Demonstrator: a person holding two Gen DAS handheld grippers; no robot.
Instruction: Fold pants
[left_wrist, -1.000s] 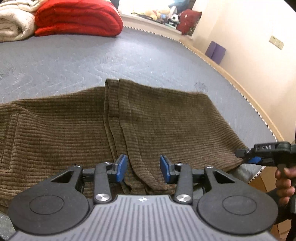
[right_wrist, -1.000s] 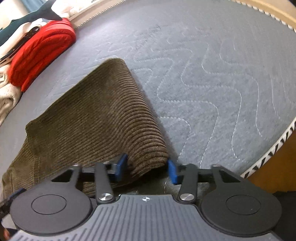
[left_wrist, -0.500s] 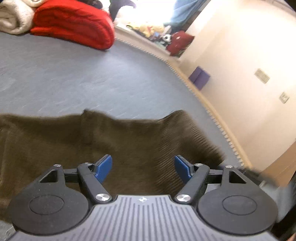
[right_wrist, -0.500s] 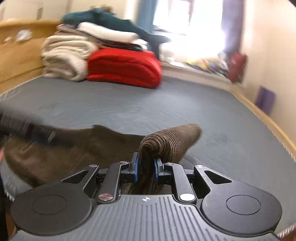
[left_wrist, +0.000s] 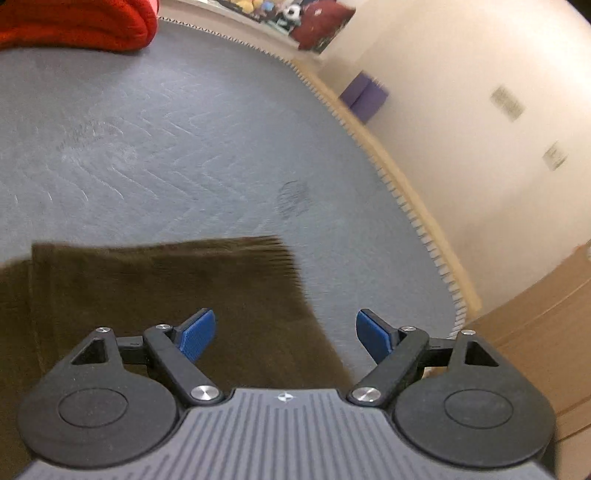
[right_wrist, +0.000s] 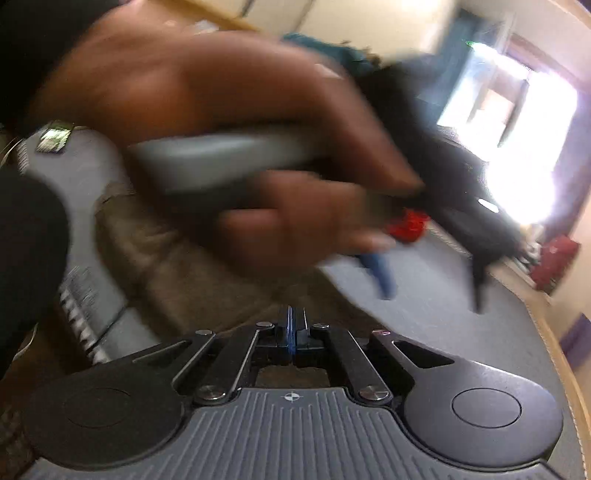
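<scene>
The brown corduroy pants (left_wrist: 155, 295) lie flat on the grey mattress (left_wrist: 184, 147), with their right edge under my left gripper (left_wrist: 284, 334). The left gripper is open wide and empty, just above the cloth. In the right wrist view my right gripper (right_wrist: 294, 332) has its blue pads pressed together with no cloth showing between them. The pants (right_wrist: 177, 273) lie blurred beyond it. The person's hand (right_wrist: 280, 184) with the left gripper crosses close in front and hides much of that view.
A red folded blanket (left_wrist: 74, 22) lies at the far end of the mattress. The mattress edge and wooden bed frame (left_wrist: 406, 184) run along the right, next to a cream wall. A purple block (left_wrist: 364, 98) sits by the wall.
My left gripper opened wider and moved right to the pants' edge. My right gripper, shut on a fold of cloth half a second ago, now shows none and has swung left behind the other hand.
</scene>
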